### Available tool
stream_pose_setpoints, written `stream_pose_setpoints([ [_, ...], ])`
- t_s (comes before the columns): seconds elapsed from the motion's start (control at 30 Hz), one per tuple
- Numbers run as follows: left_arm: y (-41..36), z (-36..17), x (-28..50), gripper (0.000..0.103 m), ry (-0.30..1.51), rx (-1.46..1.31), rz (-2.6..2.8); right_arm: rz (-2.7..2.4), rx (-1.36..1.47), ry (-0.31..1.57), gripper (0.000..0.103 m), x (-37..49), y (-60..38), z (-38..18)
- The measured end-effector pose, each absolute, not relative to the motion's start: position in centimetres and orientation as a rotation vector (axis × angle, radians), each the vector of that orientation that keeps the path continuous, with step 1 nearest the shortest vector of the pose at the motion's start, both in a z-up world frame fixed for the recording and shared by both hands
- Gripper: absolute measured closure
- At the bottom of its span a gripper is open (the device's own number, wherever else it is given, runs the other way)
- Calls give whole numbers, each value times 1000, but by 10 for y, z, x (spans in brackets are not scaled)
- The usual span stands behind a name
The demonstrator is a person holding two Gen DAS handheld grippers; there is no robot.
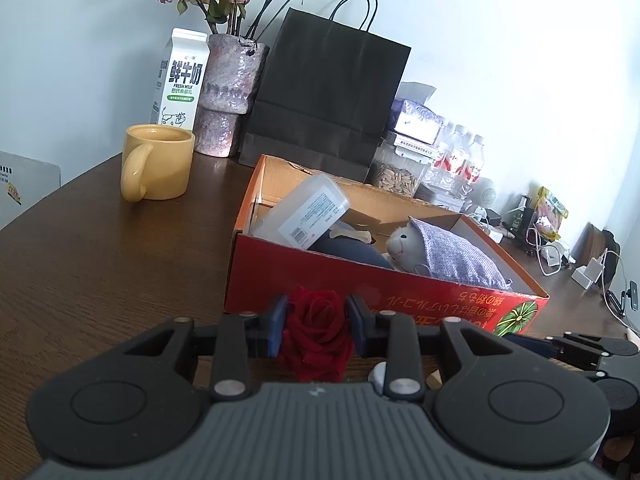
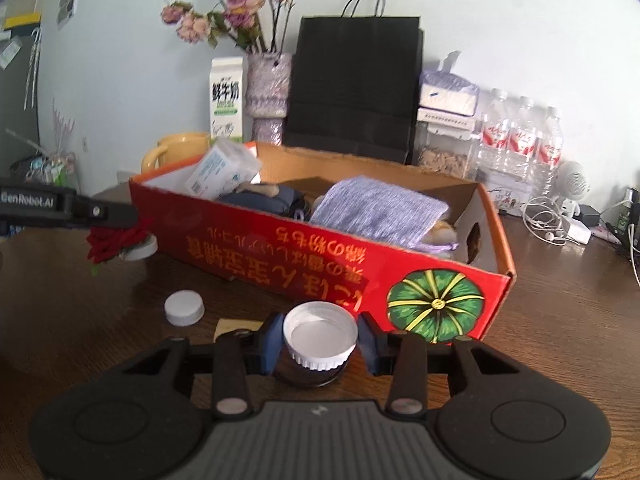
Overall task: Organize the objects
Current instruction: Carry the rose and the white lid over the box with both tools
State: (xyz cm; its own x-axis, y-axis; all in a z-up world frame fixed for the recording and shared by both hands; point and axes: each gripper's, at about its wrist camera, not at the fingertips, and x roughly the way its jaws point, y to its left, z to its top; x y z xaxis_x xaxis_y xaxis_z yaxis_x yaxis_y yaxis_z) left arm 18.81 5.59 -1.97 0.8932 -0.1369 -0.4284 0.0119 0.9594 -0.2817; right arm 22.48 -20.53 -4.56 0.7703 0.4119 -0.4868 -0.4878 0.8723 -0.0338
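A: What's going on at the red box (image 2: 452, 280)?

B: Both hands are loaded. The left gripper (image 1: 316, 326) has its fingers partly closed on a red rose (image 1: 316, 332), held just in front of the box's near wall. The right gripper (image 2: 320, 344) has its fingers narrowed around a dark jar (image 2: 312, 376) with a white lid (image 2: 320, 338). The pads sit right beside the lid; I judge it gripped, though on the right side I can't be sure they touch.

A: So which step is this?

B: Pick-up, I'd say, with the drop-off to come. The box already holds a clear case (image 1: 308, 212), a grey plush (image 1: 404, 246) and a lavender pouch (image 2: 380, 212). A loose white cap (image 2: 185, 308) and a roll of tape (image 2: 140, 250) are still out on the surface (image 2: 80, 320).

A: What does the next move need?

B: Lift each piece above the wall, carry it over a free patch inside, then release. The jar should stay upright.

A: Anything readable?

B: The milk carton (image 1: 180, 76) says "FRESH MILK" under big Chinese characters. The left gripper's arm, seen from the right camera, reads "GenRobot.AI". The box has yellow Japanese lettering, upside down from here, beside a green pumpkin picture. The case's label has a barcode; the rest is too small.
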Motion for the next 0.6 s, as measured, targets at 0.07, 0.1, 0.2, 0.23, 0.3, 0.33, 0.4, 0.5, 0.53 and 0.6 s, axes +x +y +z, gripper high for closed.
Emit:
stream_pose_setpoints([
  [0.07, 56, -21, 188, 69, 463, -276, -78, 478, -144, 474, 64, 223, -209, -44],
  [0.1, 56, -21, 188, 69, 463, -274, -77, 477, -139, 472, 64, 222, -211, -44],
  [0.2, 55, -21, 189, 69, 461, -268, -76, 473, -138, 459, 64, 218, -214, -43],
  [0.23, 54, -21, 188, 69, 460, -266, -76, 474, -140, 458, 64, 218, -214, -42],
  [0.3, 52, -20, 188, 69, 458, -259, -74, 471, -142, 450, 64, 214, -214, -42],
  [0.33, 52, -20, 187, 69, 457, -256, -74, 472, -142, 450, 64, 214, -214, -42],
  [0.4, 49, -18, 184, 69, 450, -246, -76, 470, -142, 444, 64, 211, -214, -42],
  [0.5, 45, -13, 180, 69, 435, -238, -83, 469, -140, 424, 64, 206, -214, -38],
  [0.53, 43, -10, 178, 69, 427, -234, -87, 470, -139, 417, 64, 206, -214, -36],
  [0.6, 38, -5, 176, 69, 413, -224, -95, 473, -136, 405, 64, 205, -214, -33],
])
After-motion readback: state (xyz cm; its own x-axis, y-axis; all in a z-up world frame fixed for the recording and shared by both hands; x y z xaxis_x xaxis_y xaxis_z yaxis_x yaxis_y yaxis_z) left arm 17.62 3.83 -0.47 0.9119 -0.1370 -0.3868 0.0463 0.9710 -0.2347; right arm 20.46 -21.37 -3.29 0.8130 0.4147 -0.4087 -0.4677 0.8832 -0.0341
